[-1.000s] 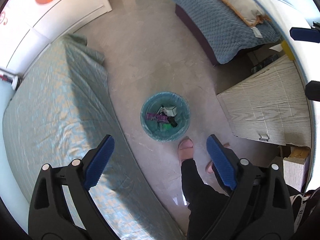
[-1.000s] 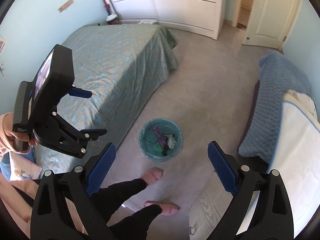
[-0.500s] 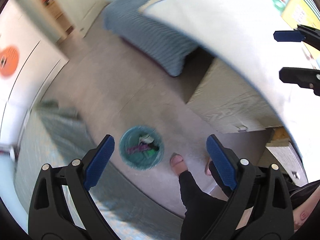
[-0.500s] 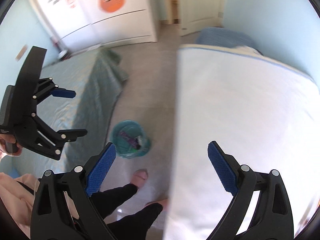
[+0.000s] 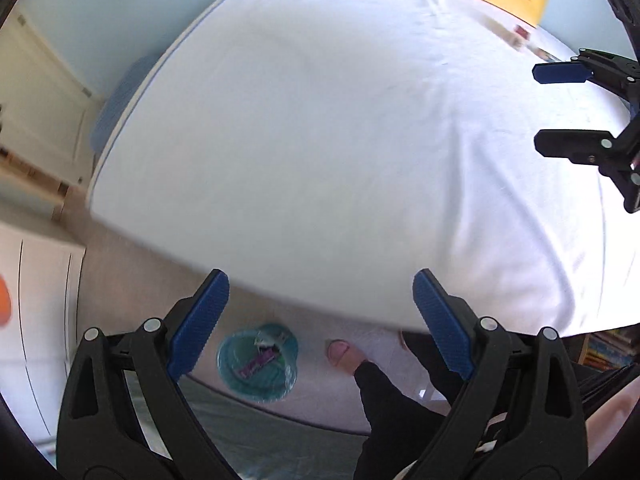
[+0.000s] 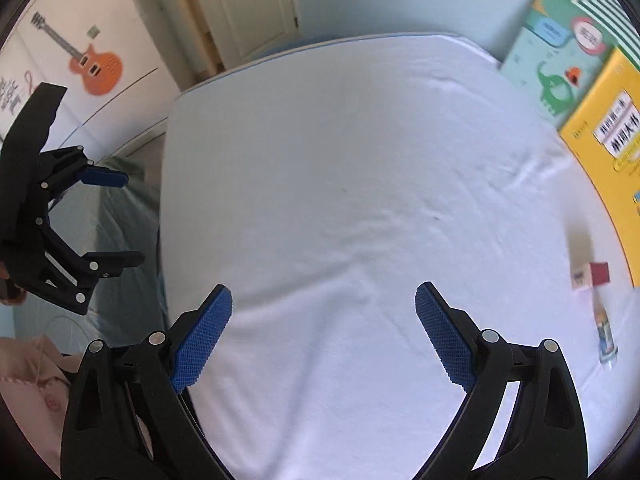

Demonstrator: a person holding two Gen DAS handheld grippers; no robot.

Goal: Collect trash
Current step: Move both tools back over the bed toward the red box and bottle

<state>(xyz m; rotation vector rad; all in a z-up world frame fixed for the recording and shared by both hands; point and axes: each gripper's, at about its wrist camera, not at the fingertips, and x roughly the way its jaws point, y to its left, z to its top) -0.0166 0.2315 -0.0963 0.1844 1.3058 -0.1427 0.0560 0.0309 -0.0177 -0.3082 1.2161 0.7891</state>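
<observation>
**Both grippers spread wide over a white table, bin on the floor below**

Left wrist view: a broad white cloth-covered table point(image 5: 340, 140) fills most of the frame, blurred. Beneath its near edge lies pale grey floor point(image 5: 132, 280), and on it stands the round teal trash bin point(image 5: 258, 362), holding a purple wrapper point(image 5: 258, 363) and some white and dark scraps. Just right of the bin is the person's pink slipper point(image 5: 342, 354) and a black trouser leg. A white wardrobe point(image 5: 36, 320) runs along the left edge. The left gripper point(image 5: 320, 320) has its blue ribbed pads far apart with nothing between them and touching nothing. The right gripper point(image 5: 560, 108) shows at the right edge above the cloth, likewise spread and empty.

Right wrist view: the same white table stretches ahead, lightly creased. Along its far right edge lean a yellow picture book point(image 6: 608, 152) and a pale green dinosaur book point(image 6: 560, 52). Near them on the cloth sit a small red and white block point(image 6: 590, 276) and a small clear tube point(image 6: 606, 336), too blurred to identify. A white door point(image 6: 248, 4) and an orange guitar decal point(image 6: 92, 64) stand behind. The right gripper's pads are wide apart and empty.
</observation>
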